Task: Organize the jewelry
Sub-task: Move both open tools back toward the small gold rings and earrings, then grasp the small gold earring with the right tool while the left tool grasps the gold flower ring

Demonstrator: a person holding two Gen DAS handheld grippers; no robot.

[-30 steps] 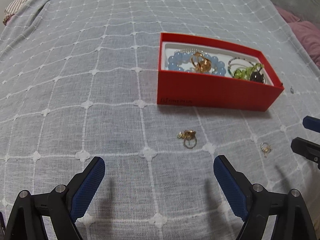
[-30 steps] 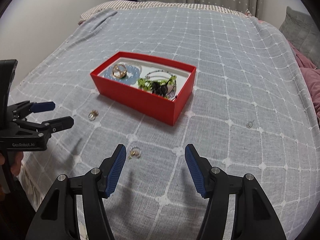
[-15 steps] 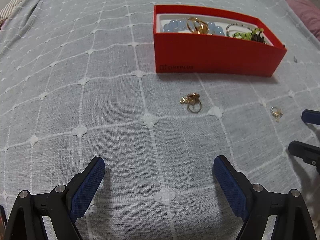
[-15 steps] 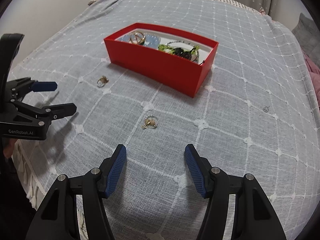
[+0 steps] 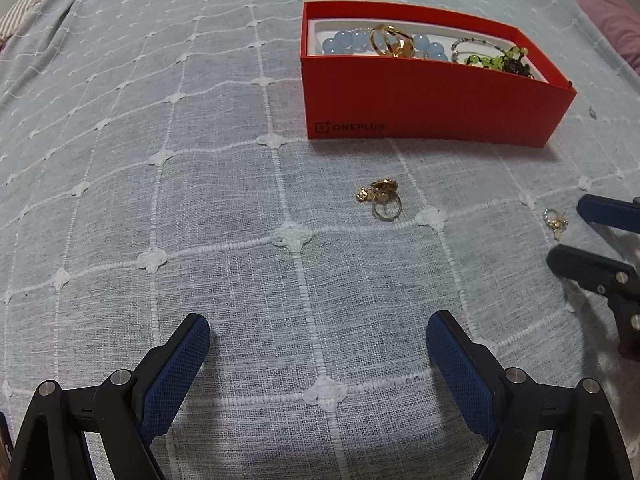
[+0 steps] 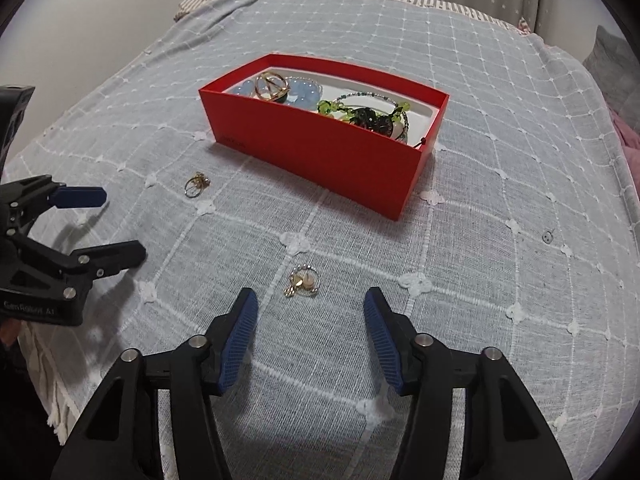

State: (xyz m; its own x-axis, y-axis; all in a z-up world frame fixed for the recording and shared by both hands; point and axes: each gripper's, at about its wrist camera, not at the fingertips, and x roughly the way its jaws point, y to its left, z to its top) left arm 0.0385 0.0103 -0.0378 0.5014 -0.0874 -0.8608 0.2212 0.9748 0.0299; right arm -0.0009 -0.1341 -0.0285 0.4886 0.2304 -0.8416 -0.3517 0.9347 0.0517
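Note:
A red box (image 5: 432,108) (image 6: 320,160) on the bed holds blue beads (image 5: 348,42), a gold ring and green and dark bracelets (image 6: 372,118). A gold ring with a charm (image 5: 382,200) (image 6: 196,185) lies on the cover in front of the box. A small silver-and-gold ring (image 6: 303,282) (image 5: 555,220) lies to its right. My left gripper (image 5: 318,344) (image 6: 116,226) is open and empty, a little short of the gold ring. My right gripper (image 6: 310,312) (image 5: 568,232) is open and empty, low over the cover, with the small ring just ahead between its fingers.
The bed has a grey cover with a white grid pattern (image 6: 500,80). A tiny dark piece (image 6: 546,237) lies right of the box. A pink pillow (image 5: 604,16) is at the far right. The bed's near edge with a fringe (image 6: 44,380) is at the left.
Both grippers have moved forward and lower toward the cover. The right gripper has closed in on the small ring. Nothing was taken hold of.

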